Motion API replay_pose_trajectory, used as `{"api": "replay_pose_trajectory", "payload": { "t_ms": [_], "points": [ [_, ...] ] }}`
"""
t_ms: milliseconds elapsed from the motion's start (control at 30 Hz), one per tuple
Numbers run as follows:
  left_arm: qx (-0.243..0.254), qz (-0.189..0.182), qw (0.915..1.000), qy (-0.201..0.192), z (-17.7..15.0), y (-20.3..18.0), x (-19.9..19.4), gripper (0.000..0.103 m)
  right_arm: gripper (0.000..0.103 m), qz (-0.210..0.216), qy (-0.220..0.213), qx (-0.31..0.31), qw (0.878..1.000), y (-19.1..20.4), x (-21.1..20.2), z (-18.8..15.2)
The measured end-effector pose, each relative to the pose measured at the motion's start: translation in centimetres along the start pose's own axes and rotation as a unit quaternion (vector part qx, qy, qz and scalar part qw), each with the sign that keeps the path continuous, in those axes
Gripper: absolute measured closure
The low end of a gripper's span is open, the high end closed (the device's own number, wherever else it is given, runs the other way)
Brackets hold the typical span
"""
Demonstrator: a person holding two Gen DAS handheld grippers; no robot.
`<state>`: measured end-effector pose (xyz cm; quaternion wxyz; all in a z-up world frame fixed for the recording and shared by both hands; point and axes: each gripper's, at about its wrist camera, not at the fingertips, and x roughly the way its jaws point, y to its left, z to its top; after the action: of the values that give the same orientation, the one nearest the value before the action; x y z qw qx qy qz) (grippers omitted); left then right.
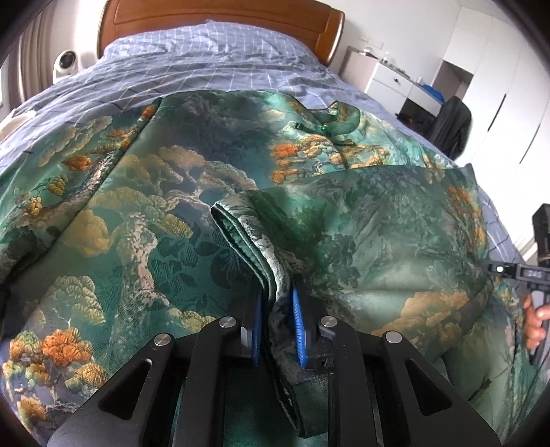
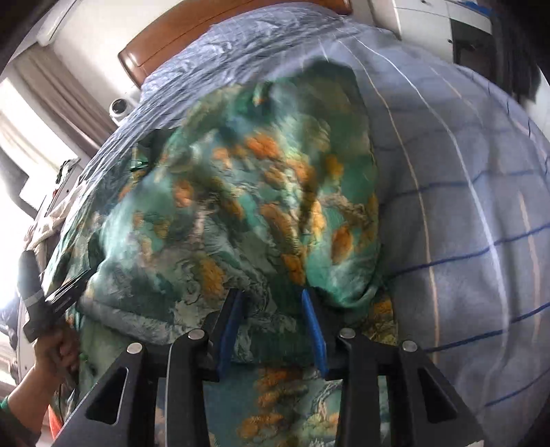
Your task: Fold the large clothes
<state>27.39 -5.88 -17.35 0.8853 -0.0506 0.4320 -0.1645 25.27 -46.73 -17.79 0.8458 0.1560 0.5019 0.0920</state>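
A large green silk garment (image 1: 192, 192) with orange and gold tree patterns lies spread on the bed. My left gripper (image 1: 276, 292) is shut on a folded hem of the garment, which bunches up between its blue pads (image 1: 296, 309). My right gripper (image 2: 271, 295) holds a raised fold of the same garment (image 2: 261, 192) between its blue pads, which stand a little apart with cloth between them. The right view is blurred. The left gripper's body (image 2: 51, 299) shows at the left of the right wrist view, and the right gripper's body (image 1: 529, 271) at the right edge of the left wrist view.
The bed has a light blue checked sheet (image 1: 213, 65) and a brown wooden headboard (image 1: 223, 17). A white round device (image 1: 65, 62) sits at the bed's left. White cabinets (image 1: 395, 79) and a dark chair (image 1: 450, 127) stand on the right.
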Motion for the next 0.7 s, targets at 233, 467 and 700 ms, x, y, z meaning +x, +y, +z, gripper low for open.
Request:
{"api": "replay_pose_trajectory", "payload": {
  "t_ms": [233, 467, 700],
  "points": [
    [0.031, 0.043, 0.9986, 0.000, -0.1, -1.4, -0.4, 0.083, 0.068, -0.054, -0.034, 0.012, 0.998, 1.4, 2.1, 0.4],
    [0.030, 0.088, 0.9953, -0.027, -3.3, -1.9, -5.9, 0.013, 0.055, -0.025, -0.054, 0.041, 0.997, -0.3, -3.3, -4.9],
    [0.045, 0.060, 0.9972, -0.002, -9.9, -1.0, -12.9, 0.012, 0.050, -0.101, -0.105, -0.010, 0.989, 3.2, -10.6, -14.0]
  ]
}}
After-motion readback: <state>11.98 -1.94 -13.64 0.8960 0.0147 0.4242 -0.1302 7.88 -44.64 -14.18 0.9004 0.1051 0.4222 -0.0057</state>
